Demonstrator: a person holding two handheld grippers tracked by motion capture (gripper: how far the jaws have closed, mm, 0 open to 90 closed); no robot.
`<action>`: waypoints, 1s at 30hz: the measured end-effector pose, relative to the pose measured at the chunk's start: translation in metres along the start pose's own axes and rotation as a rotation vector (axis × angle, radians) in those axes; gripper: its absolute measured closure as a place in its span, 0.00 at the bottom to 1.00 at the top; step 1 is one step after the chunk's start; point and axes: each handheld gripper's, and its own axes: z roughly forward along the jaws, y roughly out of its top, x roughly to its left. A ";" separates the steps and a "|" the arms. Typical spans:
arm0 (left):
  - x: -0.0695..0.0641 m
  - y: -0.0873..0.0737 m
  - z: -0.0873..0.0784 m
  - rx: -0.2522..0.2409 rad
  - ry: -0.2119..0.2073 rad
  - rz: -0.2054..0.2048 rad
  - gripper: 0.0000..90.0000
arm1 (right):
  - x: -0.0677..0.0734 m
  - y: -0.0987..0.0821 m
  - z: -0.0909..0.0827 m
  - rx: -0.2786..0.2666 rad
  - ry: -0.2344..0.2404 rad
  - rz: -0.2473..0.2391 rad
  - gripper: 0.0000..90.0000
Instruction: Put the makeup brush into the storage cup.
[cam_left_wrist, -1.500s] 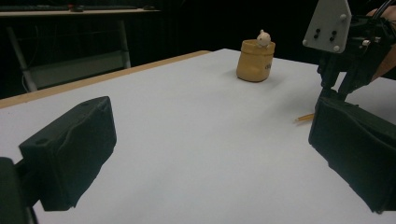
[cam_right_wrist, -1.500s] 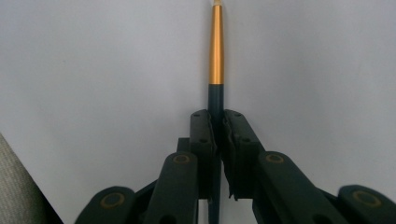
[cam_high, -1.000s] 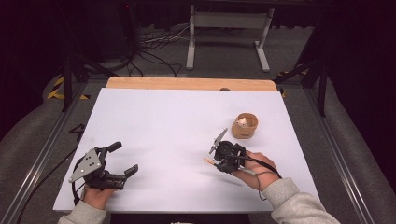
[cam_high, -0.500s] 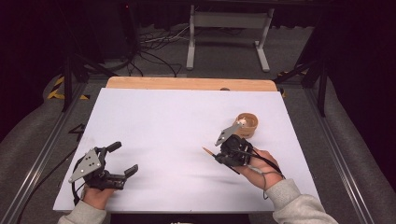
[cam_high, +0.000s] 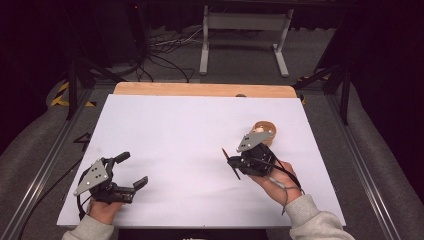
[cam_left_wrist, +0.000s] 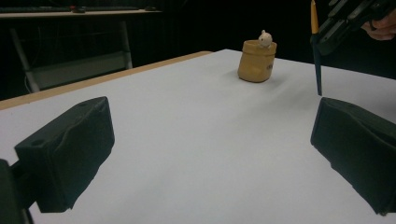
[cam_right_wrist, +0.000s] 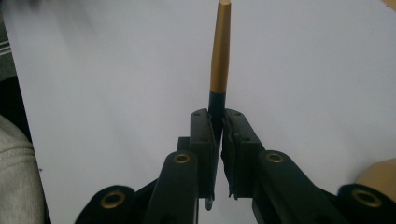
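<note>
The right gripper has its jaws closed tight on a pen, held above the white table near the small yellow cup on the right side. The left gripper rests at the near left with jaws wide apart and nothing between them.

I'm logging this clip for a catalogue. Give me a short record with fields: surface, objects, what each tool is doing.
surface: white table top with a wooden far edge
held object: pen, gold and dark, lifted off the table
other object: tan cup with a small pale figure inside, beside the right tool
right tool: shut on the pen
left tool: open, holding nothing, low over the near left of the table
</note>
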 end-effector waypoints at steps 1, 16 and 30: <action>0.000 0.000 0.000 0.001 -0.001 0.000 0.00 | 0.000 0.000 0.000 -0.012 0.002 0.005 0.92; 0.001 0.000 0.000 0.000 -0.002 0.005 0.00 | -0.002 0.001 -0.011 -0.184 0.017 0.056 0.93; 0.000 0.000 0.000 0.001 -0.002 -0.001 0.00 | -0.006 -0.002 -0.028 -0.371 -0.031 0.085 0.93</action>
